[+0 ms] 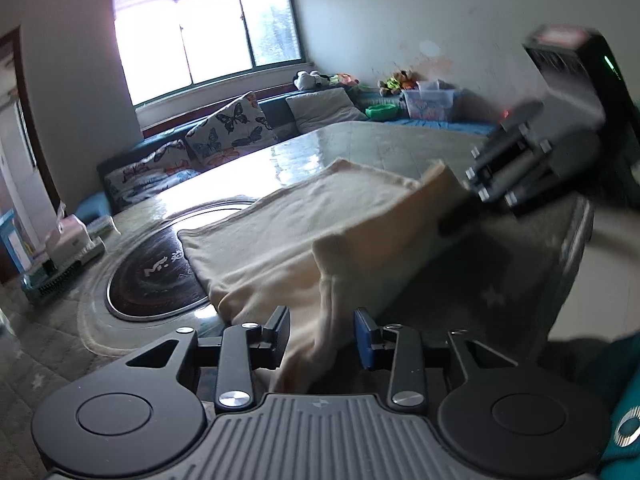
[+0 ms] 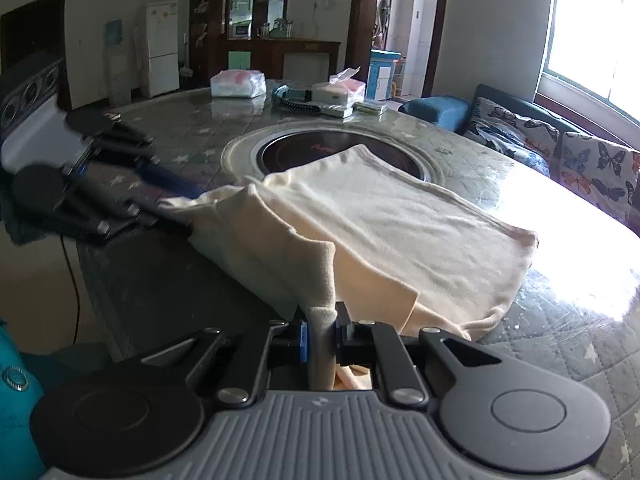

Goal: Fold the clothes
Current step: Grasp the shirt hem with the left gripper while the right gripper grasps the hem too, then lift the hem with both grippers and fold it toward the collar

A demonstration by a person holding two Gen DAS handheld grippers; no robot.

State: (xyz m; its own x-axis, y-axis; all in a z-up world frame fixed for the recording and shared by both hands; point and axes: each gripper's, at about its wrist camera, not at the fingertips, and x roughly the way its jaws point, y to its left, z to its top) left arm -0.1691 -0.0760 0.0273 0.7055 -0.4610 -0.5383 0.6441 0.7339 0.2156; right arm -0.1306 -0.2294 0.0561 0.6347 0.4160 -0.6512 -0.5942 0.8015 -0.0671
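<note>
A cream garment [image 1: 304,232] lies spread on the round table, partly over the dark hotplate; it also shows in the right wrist view [image 2: 400,232]. My left gripper [image 1: 322,338] has a fold of the near edge between its fingers, which stand somewhat apart; cloth runs between them. My right gripper [image 2: 322,334] is shut on a raised corner of the garment. In the left wrist view the right gripper [image 1: 460,216] holds the far near-edge corner. In the right wrist view the left gripper [image 2: 176,216] sits at the garment's left edge.
The table [image 2: 180,148] carries a hotplate [image 1: 152,276] in the middle, tissue boxes [image 2: 340,92], a packet [image 2: 238,84] and a basket [image 1: 52,276]. A sofa with butterfly cushions [image 1: 228,128] runs under the window. The table edge [image 2: 104,280] is near me.
</note>
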